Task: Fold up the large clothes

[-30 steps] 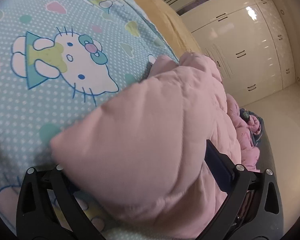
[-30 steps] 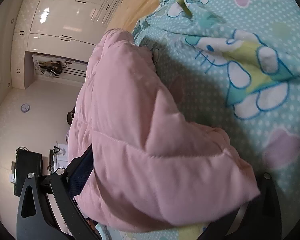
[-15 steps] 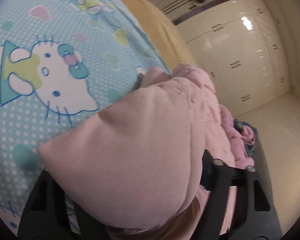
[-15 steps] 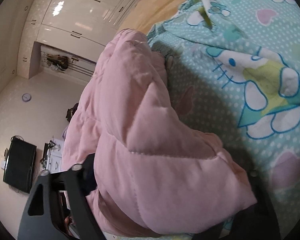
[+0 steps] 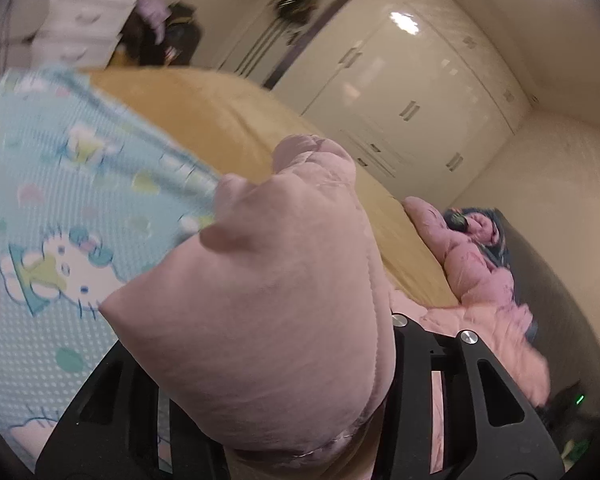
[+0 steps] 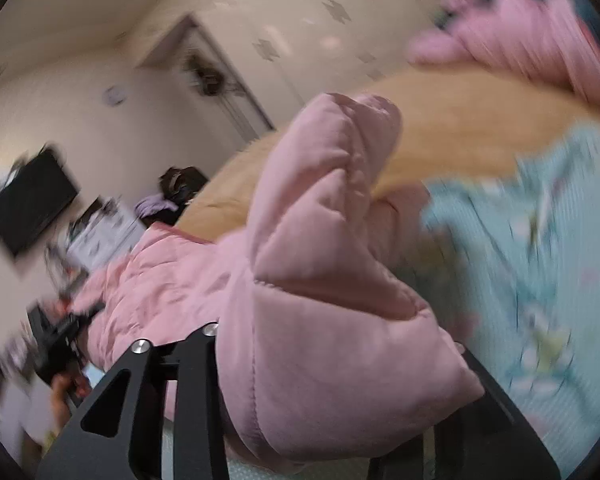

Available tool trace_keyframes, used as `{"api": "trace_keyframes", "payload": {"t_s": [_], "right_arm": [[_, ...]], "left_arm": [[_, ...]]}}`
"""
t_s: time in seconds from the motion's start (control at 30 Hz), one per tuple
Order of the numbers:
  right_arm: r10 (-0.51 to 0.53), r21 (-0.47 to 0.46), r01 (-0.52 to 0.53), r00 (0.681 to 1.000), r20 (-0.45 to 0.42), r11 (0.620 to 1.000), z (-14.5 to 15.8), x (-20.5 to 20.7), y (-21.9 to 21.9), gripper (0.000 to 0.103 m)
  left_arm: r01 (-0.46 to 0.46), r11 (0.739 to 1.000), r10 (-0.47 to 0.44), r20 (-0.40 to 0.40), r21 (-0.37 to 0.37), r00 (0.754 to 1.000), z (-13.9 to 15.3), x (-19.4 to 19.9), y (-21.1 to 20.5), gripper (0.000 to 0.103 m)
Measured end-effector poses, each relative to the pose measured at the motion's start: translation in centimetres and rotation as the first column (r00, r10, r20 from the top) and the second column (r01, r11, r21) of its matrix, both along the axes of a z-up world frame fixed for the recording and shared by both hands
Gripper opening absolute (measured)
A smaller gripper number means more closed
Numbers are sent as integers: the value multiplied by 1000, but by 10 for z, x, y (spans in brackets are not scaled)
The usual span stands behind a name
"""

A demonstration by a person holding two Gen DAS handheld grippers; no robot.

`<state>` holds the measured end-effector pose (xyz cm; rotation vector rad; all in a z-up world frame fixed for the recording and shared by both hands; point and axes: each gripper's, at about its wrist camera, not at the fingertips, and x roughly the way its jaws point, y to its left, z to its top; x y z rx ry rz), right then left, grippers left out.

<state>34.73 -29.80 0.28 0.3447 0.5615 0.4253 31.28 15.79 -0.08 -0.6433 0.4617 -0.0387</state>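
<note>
A pink quilted jacket [image 5: 260, 300] lies across the bed, and a puffy corner of it fills the left wrist view. My left gripper [image 5: 260, 360] is closing on that corner, its black fingers [image 5: 404, 344] pressing the padding from both sides; the fingertips are hidden under the cloth. The rest of the jacket [image 5: 480, 280] trails off to the right. In the blurred right wrist view, another corner of the jacket [image 6: 320, 220] sits between the fingers [image 6: 204, 344] of my right gripper [image 6: 336, 344], which is closing on it and pinching it. Both corners hang lifted above the bed.
A teal cartoon-cat sheet [image 5: 60, 220] [image 6: 540, 280] covers the bed over a yellow blanket [image 5: 220, 120] [image 6: 460, 120]. A cream wardrobe [image 5: 420, 92] lines the far wall. A dark screen [image 6: 28, 208] hangs on the wall, with cluttered furniture below it.
Both grippers have closed from wide open onto the jacket's corners, risen and rolled. The corners have come up off the sheet, and the views now look across the room.
</note>
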Motion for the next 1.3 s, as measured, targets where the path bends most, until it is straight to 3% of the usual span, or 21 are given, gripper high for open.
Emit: {"api": "trace_keyframes", "payload": {"t_s": [0.17,0.47,1.03,1.3], "right_arm": [[77,-151,-62,993,93,987,29,-21,30,29],[145,-197,-114,978,150,974,33,-58,34,29],[132,-144,-119,987,87,982,15,-120,8,29],[51,-31,-52,998,-27,998,-5,-124,-14,29]], "left_arm": [[44,995,-50,68,88,996,29,-24,-21,33],[56,989,-70,99,139,993,47,-58,-30,33],[50,992,-58,70,114,996,25,-119,-19,33],[15,996,-17,19,87,1000,5,-128,-8,33]]}}
